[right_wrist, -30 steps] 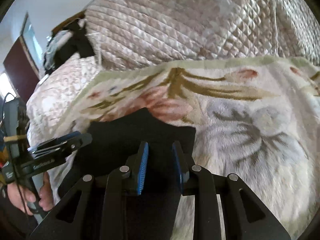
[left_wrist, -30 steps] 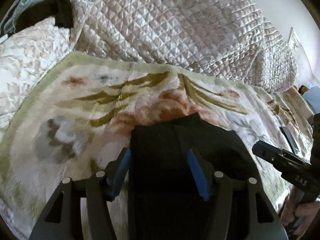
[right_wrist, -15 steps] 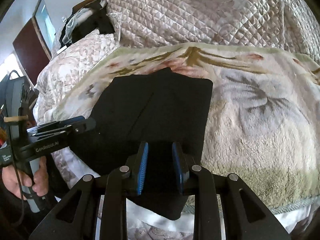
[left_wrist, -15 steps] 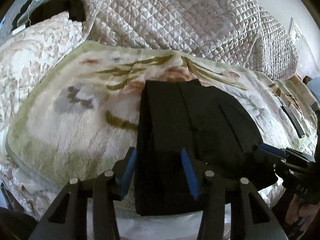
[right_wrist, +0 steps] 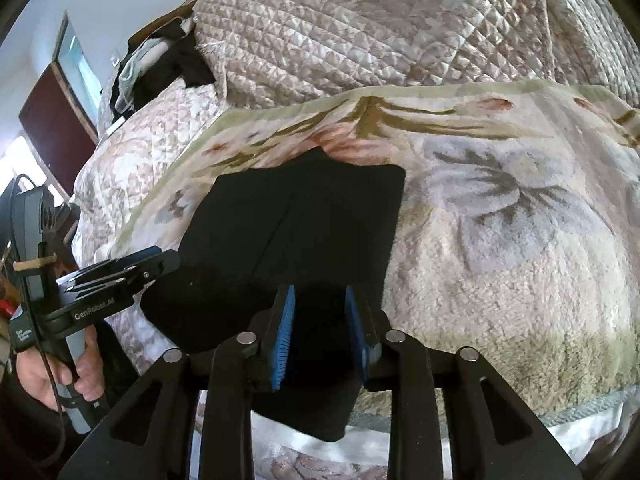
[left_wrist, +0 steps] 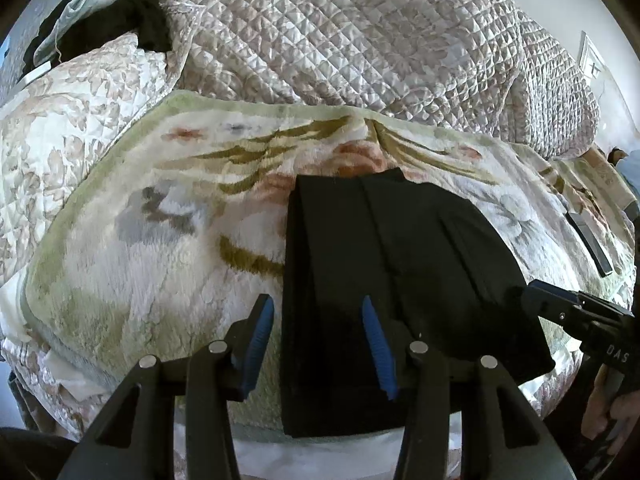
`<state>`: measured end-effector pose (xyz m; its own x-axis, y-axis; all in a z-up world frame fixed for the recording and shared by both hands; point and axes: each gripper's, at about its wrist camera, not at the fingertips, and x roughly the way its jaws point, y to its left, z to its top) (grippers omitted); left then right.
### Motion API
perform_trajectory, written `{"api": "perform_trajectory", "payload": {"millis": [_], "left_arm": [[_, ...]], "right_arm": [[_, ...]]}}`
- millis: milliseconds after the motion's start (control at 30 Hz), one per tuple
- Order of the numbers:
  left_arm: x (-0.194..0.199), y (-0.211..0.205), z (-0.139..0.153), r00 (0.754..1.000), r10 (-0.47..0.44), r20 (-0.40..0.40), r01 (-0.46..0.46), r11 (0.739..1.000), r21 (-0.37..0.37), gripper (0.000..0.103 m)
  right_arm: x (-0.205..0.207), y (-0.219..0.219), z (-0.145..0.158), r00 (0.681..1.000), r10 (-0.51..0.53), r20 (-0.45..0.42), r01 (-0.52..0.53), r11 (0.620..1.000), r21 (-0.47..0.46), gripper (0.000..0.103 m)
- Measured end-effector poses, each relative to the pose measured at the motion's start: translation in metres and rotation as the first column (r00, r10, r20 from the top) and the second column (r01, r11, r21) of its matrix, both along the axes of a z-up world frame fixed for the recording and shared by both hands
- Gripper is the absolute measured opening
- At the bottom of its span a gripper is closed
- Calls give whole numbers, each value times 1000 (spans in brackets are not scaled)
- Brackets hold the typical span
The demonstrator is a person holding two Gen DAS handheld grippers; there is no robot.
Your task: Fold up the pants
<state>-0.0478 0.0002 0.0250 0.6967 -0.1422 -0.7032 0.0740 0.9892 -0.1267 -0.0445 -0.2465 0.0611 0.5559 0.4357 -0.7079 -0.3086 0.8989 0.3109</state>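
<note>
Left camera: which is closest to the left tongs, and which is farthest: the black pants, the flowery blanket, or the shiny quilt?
1. Pants: right at the left tongs.
2. Blanket: underneath the pants, spreading left and beyond.
3. Quilt: piled at the back, farthest.

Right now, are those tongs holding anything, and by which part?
Nothing is held. Both the left tongs and right tongs hang open over the near end of the folded black pants on the blanket.

One pair of black pants (left_wrist: 400, 280), one floral blanket (left_wrist: 160, 260), one quilted comforter (left_wrist: 360, 40), two tongs.
</note>
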Motion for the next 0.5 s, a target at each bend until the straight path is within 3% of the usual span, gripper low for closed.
{"api": "perform_trajectory", "payload": {"millis": [67,500], "left_arm": [[4,1,2,1000,-4,5,4,1000,0,49],[49,11,4,997,-58,-40,54,994,-95,62]], "right_arm": [[4,-4,0,1000,-14,-5,14,1000,2,43],[50,-22,-9,992,-56,-111,64,995,73,43]]}}
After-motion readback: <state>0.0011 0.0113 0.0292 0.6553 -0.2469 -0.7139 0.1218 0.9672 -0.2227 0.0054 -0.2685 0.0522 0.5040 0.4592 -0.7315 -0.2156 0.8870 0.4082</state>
